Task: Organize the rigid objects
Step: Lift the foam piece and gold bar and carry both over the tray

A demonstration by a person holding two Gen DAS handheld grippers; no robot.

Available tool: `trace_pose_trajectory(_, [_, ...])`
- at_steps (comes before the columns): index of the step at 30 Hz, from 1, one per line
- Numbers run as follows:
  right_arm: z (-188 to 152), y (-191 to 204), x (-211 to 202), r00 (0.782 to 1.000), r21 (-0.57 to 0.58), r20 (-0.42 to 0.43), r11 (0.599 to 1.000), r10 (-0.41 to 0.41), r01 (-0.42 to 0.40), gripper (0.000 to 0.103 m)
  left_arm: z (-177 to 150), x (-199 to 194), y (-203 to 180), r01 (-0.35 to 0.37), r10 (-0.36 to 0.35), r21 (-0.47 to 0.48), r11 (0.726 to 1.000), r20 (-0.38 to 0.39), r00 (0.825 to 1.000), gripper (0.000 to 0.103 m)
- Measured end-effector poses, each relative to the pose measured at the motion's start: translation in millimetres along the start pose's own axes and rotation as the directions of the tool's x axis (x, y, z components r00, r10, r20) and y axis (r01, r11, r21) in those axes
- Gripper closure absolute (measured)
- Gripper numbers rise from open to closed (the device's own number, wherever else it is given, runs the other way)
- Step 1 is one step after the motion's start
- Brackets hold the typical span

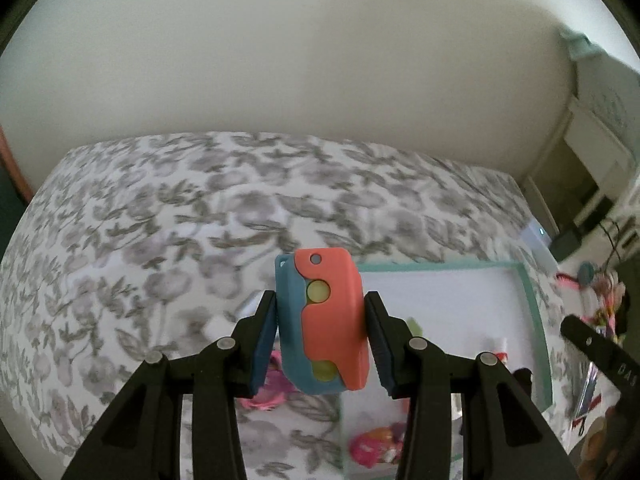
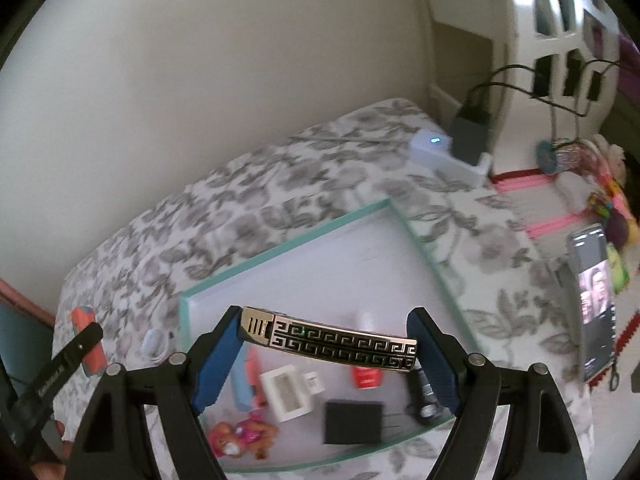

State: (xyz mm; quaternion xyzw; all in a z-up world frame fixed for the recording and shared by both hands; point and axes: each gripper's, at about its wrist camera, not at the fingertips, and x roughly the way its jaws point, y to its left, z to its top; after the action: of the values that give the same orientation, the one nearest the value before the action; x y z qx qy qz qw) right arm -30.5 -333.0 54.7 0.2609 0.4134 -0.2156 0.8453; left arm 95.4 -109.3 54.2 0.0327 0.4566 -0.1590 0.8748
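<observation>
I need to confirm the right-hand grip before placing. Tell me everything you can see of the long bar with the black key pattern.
The long flat metallic bar with a black Greek-key pattern looks silvery and glossy, with a slotted, grille-like end piece on its left. It lies nearly level, tilted slightly down to the right, spanning the right gripper end to end. Each blue-padded finger presses one end. It hangs above the white tray with the teal rim, touching nothing else.

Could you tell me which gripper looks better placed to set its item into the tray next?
Probably the right gripper: its patterned bar hangs over the tray, while the left gripper holds the orange-and-blue toy beside the rim.
</observation>
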Motion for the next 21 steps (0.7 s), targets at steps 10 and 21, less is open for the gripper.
trace_pose_trajectory(10, [10,-35,-1,0.998,0.024,0.010,0.998,-0.065,0.065,0.019,-8,24,-47,0.020,-0.015,0.079,0.997,-0.066,0.998,0.058])
trace_pose_trajectory(21, [-3,-36,39,0.994,-0.019,-0.084,0.997,-0.073,0.071,0.019,-19,53,-44,0.018,-0.010,0.052,0.998,-0.143,0.990,0.058])
